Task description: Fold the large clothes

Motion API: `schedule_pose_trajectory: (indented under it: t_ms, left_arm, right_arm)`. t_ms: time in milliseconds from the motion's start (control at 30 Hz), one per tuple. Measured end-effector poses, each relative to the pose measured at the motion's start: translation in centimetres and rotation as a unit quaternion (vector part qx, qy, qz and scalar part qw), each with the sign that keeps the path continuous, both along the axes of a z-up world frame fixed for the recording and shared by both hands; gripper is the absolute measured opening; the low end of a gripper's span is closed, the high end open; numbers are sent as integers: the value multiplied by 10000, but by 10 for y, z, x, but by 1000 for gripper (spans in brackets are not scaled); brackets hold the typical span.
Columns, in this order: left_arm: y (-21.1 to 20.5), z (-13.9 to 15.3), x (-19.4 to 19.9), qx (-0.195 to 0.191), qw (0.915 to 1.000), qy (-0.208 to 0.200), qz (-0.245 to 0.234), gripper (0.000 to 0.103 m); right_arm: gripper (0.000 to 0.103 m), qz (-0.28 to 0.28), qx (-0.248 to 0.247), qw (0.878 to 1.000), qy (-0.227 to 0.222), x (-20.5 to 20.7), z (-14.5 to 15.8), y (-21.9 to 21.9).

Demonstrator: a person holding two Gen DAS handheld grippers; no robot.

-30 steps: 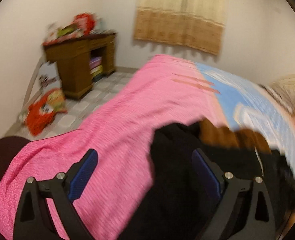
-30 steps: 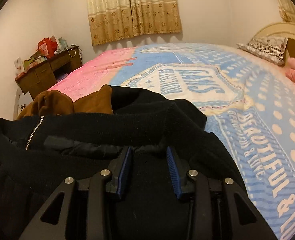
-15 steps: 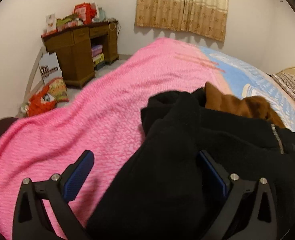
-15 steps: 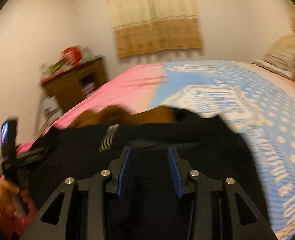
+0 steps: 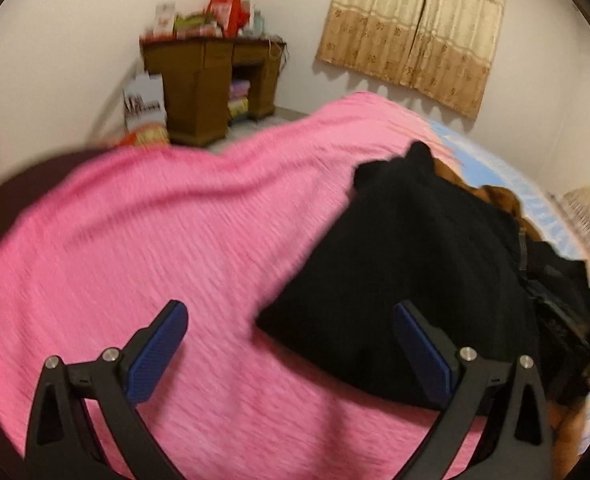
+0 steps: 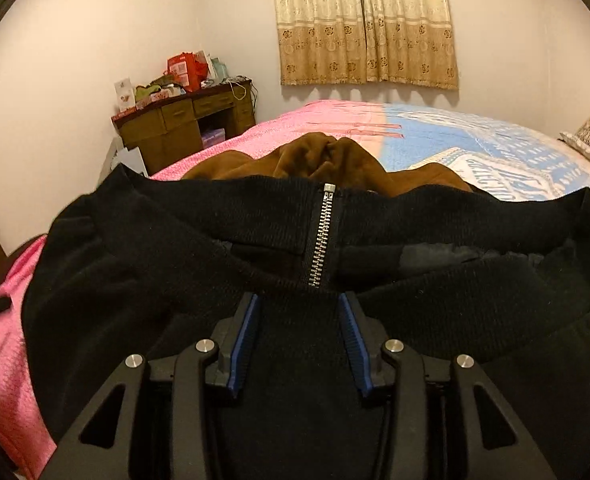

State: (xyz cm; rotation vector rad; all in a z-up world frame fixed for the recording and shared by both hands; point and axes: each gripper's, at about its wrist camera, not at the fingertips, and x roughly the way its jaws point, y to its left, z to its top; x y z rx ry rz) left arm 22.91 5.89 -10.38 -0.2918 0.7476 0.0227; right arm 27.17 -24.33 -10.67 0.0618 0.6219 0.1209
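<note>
Left gripper point(image 5: 289, 354) fingers wide, empty, over pink blanket point(image 5: 143, 248) on bed; black jacket point(image 5: 423, 264) to its right. Only right wrist view shows right gripper point(image 6: 298, 334) fingers narrow, pinching jacket below zipper point(image 6: 321, 236), brown garment point(image 6: 327, 162) beyond.

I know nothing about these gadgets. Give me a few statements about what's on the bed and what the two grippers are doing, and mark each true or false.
1. The right gripper is clamped on the black zip-up jacket. True.
2. The left gripper is shut on the jacket. False: its jaws stand wide open, holding nothing.
3. A brown garment lies beyond the jacket. True.
4. The jacket's zipper is gold. False: it is silver.
5. The wooden desk is bare. False: clutter is piled on it.
</note>
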Motion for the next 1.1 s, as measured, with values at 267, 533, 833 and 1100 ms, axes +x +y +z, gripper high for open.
schedule_pose_trajectory:
  t_ms: [267,533,833,1100]
  left_arm:
    - [-21,-18,28,-840,9961,156,215,103]
    - [-28,-19,47,-1345,9896,-349,364,94]
    - [-17,-26,38,-1697,9825,-589,490,97]
    - [-33,-10,41,-1258,9881,-880,114,47]
  right_arm:
    - [45,65,170,9998,-56,-2,-2,-4]
    - [45,83,276,9996,-70,-4,-1,-4]
    - [46,57,308,9995,-57,-6,-1,-6]
    - [46,68,996,9945,-325,-32,32,-12]
